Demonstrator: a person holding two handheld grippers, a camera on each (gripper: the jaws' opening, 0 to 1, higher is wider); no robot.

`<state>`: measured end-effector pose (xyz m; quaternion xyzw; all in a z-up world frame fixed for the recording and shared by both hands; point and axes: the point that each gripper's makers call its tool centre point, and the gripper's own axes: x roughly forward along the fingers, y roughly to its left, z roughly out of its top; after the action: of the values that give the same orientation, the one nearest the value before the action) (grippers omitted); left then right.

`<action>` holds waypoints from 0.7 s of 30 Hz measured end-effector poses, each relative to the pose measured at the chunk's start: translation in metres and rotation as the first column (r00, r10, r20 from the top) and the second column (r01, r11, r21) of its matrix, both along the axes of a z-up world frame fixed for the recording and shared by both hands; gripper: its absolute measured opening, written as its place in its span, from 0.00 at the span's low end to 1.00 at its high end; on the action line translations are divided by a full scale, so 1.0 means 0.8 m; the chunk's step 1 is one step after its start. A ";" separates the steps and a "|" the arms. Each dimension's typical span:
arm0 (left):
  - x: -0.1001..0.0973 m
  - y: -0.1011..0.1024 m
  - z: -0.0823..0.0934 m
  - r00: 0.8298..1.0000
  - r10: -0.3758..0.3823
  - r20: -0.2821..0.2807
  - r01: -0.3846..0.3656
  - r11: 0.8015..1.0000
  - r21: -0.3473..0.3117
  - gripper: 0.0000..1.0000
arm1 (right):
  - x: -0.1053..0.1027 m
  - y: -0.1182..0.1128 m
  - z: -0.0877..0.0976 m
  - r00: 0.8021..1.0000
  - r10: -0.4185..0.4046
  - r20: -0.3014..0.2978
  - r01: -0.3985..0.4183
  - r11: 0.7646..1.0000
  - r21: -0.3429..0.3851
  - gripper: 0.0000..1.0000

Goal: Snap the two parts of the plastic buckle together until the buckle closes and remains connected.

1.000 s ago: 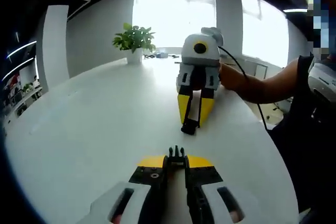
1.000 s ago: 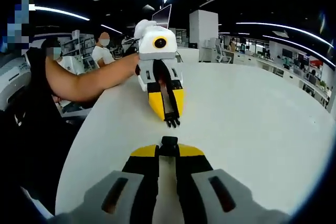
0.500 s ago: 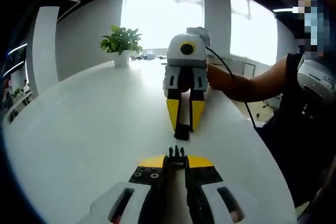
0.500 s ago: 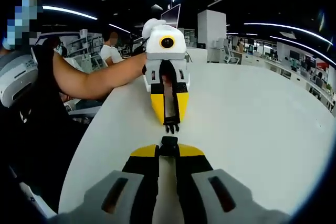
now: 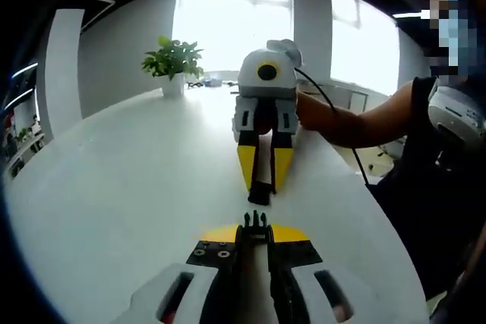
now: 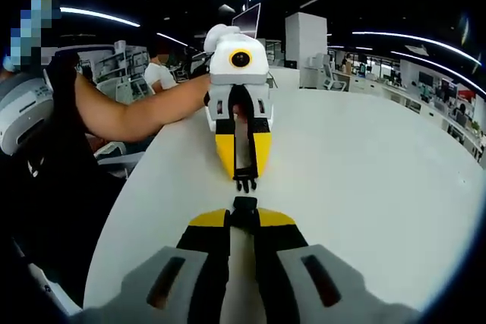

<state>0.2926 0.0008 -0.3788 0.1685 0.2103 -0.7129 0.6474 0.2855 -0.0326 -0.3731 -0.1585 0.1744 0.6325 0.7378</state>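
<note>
Facing tip to tip, left gripper (image 5: 255, 227) clamping pronged buckle half (image 5: 255, 220), right gripper (image 6: 244, 212) apparently socket half (image 6: 244, 204), narrowly apart.

- The left gripper (image 5: 254, 231) has yellow-and-black fingers on a pale grey body.
- Its pronged buckle part (image 5: 255, 220) is black.
- The right gripper (image 6: 244, 218) has matching colours.
- Its socket buckle part (image 6: 244, 203) is black.
- The surface (image 5: 137, 172) is plain white.
- The potted plant (image 5: 172, 58) is green, in a white pot.

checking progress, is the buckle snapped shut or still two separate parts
Still apart. The left claw holds the pronged half, the right claw holds the socket half, and bare white table shows between them.
</note>
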 end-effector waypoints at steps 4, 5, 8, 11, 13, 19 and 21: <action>-0.003 -0.001 0.000 1.000 -0.025 0.001 0.025 1.000 -0.005 0.10 | -0.004 0.002 0.000 1.000 0.016 -0.006 -0.016 1.000 0.003 0.10; -0.004 -0.002 0.000 1.000 -0.027 0.001 0.027 1.000 -0.007 0.10 | -0.005 0.003 0.000 1.000 0.017 -0.005 -0.017 1.000 0.004 0.10; -0.003 -0.002 0.000 0.999 -0.034 -0.001 0.034 0.999 -0.011 0.10 | -0.007 0.004 0.000 1.000 0.024 -0.004 -0.024 1.000 0.006 0.10; -0.004 -0.003 0.000 0.999 -0.039 0.002 0.039 0.999 -0.013 0.10 | -0.010 0.006 0.000 0.999 0.034 -0.006 -0.034 0.999 0.008 0.10; -0.005 -0.003 0.001 0.999 -0.048 0.010 0.048 0.999 -0.015 0.10 | -0.010 0.006 0.000 0.999 0.036 -0.007 -0.036 0.999 0.009 0.10; -0.009 -0.004 0.001 0.998 -0.058 0.011 0.058 0.998 -0.019 0.10 | -0.011 0.006 -0.001 0.999 0.036 -0.012 -0.036 0.999 0.012 0.10; -0.010 -0.005 0.001 0.998 -0.060 0.010 0.060 0.998 -0.020 0.10 | -0.011 0.007 -0.001 0.999 0.037 -0.012 -0.037 0.999 0.012 0.10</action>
<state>0.2845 -0.0032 -0.3783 0.1716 0.1948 -0.7332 0.6285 0.2766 -0.0271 -0.3736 -0.1534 0.1719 0.6482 0.7258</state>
